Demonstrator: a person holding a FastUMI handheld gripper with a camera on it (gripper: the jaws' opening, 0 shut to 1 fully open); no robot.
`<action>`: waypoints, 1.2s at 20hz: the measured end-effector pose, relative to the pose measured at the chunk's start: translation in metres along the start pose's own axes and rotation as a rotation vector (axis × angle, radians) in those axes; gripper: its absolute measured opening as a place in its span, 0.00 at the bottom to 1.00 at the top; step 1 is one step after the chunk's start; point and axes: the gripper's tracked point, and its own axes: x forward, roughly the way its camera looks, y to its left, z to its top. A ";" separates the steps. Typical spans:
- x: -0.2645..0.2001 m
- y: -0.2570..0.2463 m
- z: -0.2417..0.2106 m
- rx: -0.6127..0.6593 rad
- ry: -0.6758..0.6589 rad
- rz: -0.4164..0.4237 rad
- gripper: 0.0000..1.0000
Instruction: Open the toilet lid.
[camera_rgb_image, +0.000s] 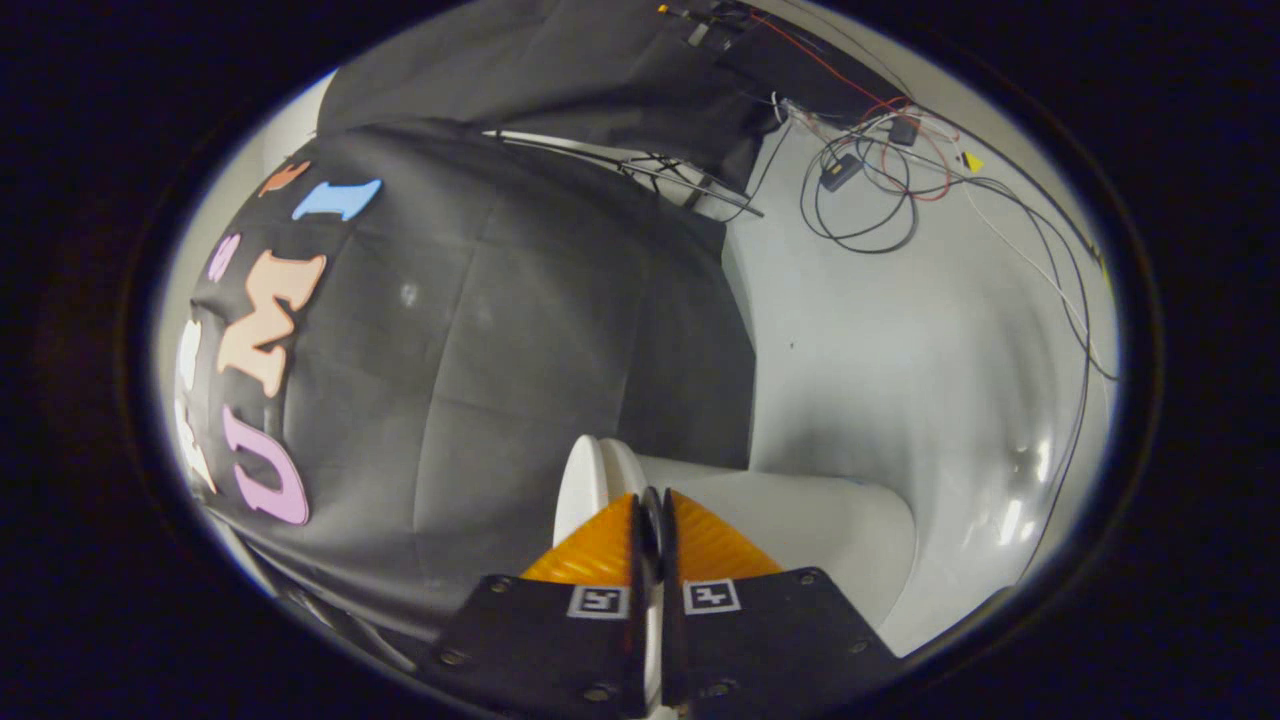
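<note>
Gripper: I see my gripper (652, 510) with its two fingers nearly together, only a thin slit between them.
Held thing: a thin white edge runs down inside that slit and the fingers seem clamped on it; I take it for the rim of the toilet lid (585, 480).
Toilet lid: it is white and stands edge-on just ahead of the fingertips, a little to one side of them.
Toilet: the white body (820, 530) spreads out on the other side of the fingers, touching the lid.
View: the picture is rolled sideways, so the floor stands like a wall.
Floor: pale grey floor (900, 340) lies beyond the toilet.
Cables: a bundle of black, red and white cables (880, 180) lies on the floor, well apart from the toilet.
Wall: black cloth (480, 340) hangs behind the lid.
</note>
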 end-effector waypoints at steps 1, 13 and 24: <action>-0.018 0.005 0.002 -0.009 0.012 0.003 0.06; -0.060 0.110 0.011 -0.226 -0.015 0.127 0.04; -0.133 0.275 -0.043 -0.401 -0.052 0.347 0.05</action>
